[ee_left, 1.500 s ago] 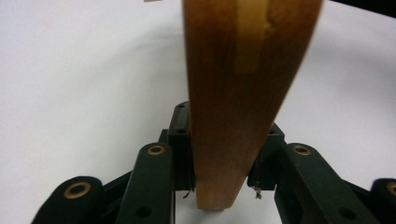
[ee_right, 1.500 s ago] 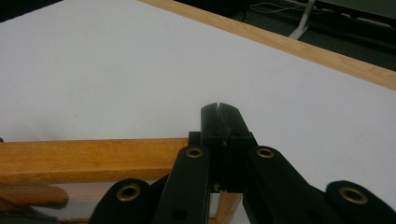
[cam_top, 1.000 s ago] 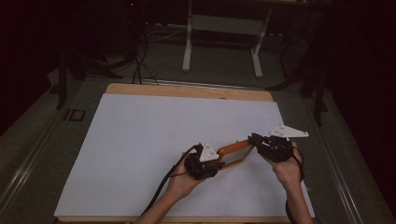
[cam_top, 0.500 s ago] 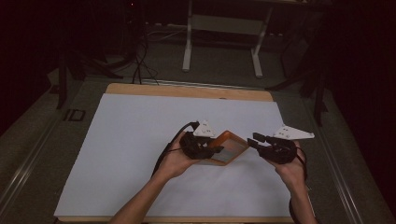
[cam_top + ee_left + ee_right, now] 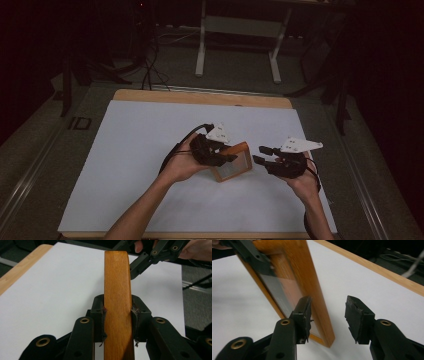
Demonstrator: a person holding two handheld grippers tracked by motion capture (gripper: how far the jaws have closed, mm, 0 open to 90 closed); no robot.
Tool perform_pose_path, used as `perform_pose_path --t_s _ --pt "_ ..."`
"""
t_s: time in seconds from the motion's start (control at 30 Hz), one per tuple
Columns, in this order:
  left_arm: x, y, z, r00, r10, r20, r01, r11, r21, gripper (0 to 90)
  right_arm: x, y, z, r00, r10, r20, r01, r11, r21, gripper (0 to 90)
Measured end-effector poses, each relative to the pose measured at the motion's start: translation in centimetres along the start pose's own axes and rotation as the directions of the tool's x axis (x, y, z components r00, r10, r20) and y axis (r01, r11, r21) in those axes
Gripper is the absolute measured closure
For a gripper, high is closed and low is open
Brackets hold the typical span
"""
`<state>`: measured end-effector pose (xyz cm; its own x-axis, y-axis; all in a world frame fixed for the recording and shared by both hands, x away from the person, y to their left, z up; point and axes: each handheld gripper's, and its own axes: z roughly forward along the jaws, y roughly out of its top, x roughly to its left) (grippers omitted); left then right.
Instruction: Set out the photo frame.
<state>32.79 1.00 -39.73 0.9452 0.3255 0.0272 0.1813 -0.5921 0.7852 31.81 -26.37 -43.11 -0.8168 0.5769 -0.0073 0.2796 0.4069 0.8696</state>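
Frame (image 5: 234, 162) clamped in left claw (image 5: 227, 157), held on edge over sheet (image 5: 135, 150) covering table (image 5: 200, 96). Right claw (image 5: 261, 155) just right of frame, apart from it, jaws just opening with nothing between. Table stand (image 5: 237, 25) well beyond both claws, on floor.

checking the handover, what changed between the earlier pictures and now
The right hand-held gripper let go of the wooden picture frame; its jaws have just been opening and stand apart beside it. The left hand-held gripper kept its clamp on the frame and carried it up and leftward. The white mat stayed put.
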Motion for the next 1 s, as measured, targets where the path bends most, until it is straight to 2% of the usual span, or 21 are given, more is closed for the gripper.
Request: perform_pose_path --t_s 0.1,0.23,0.27,0.5,0.63,0.73,0.8,0.9,1.0 --pt "0.0 -0.1 0.0 0.9999 0.009 0.014 -0.009 1.0 -0.004 69.1 0.2 0.1 0.3 0.9994 -0.019 -0.028 0.019 1.0 -0.001 53.3" --pt "0.0 -0.3 -0.1 0.9993 0.023 0.031 -0.023 0.9997 -0.009 69.0 0.2 0.1 0.5 0.997 -0.018 -0.075 0.018 1.0 -0.006 51.0" --pt "0.0 -0.3 -0.1 0.9993 0.023 0.031 -0.023 0.9997 -0.009 68.9 0.2 0.1 0.5 0.997 -0.018 -0.075 0.018 1.0 -0.006 51.0" --pt "-0.3 -0.2 0.0 0.9955 0.071 0.063 -0.071 0.9974 -0.013 68.7 0.7 -0.1 1.6 0.9872 -0.055 -0.15 0.059 0.998 0.023 44.5" --pt "-0.5 0.0 0.2 0.9917 0.104 0.076 -0.104 0.9946 -0.004 68.4 0.8 0.1 2.5 0.9836 -0.064 -0.169 0.071 0.997 0.034 43.5" --pt "-0.5 0.0 0.3 0.9927 0.095 0.074 -0.095 0.9954 -0.008 67.8 1.3 0.4 2.8 0.9773 -0.089 -0.192 0.097 0.995 0.029 49.6" --pt "-0.3 -0.1 0.3 0.9937 0.087 0.07 -0.087 0.9961 -0.014 66.6 1.6 0.5 2.9 0.978 -0.111 -0.176 0.119 0.992 0.035 51.5" --pt "0.1 -0.3 0.1 0.9967 0.061 0.053 -0.06 0.9979 -0.026 62.2 1.5 0.4 2.7 0.9764 -0.116 -0.182 0.123 0.992 0.029 58.1" --pt "0.5 -0.6 0.0 0.9977 0.033 0.058 -0.031 0.9988 -0.037 56.9 1.6 0.1 2.3 0.9735 -0.13 -0.188 0.137 0.99 0.026 62.9"
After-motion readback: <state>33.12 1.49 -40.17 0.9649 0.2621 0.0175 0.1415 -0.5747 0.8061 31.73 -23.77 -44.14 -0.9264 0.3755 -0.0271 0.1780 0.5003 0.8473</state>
